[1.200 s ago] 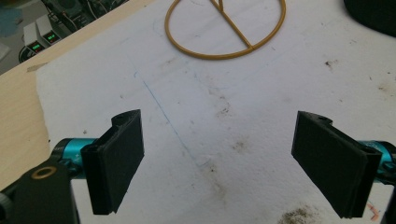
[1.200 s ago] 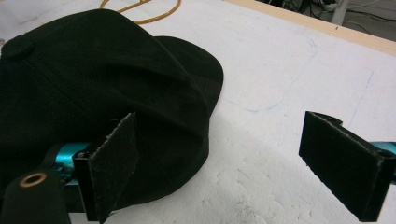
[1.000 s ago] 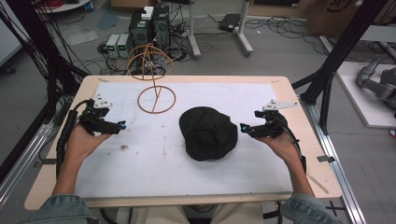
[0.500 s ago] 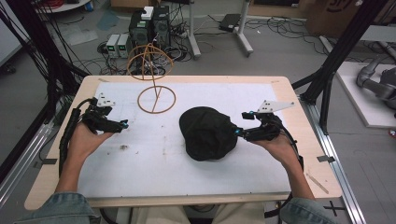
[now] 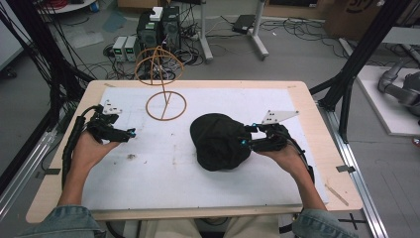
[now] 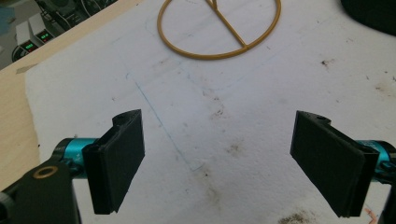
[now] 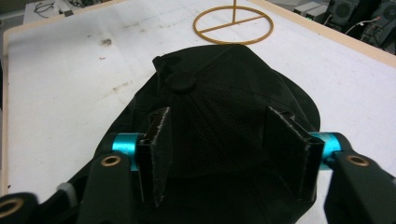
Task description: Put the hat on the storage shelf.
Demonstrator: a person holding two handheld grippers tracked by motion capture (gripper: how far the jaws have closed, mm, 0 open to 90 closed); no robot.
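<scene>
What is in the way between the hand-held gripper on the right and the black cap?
Nothing visible. The right hand-held gripper is already at the black cap, its open jaws standing over the cap's crown with no other thing between them. The wire stand sits farther back on the table, off to the side.

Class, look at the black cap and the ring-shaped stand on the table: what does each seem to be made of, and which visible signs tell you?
The black cap looks like soft matte fabric: it creases, shows a fine weave and has a covered button on top. The ring stand appears to be thin bent rod, tan to golden with a smooth finish; wood, rattan or coated wire all fit its look.
</scene>
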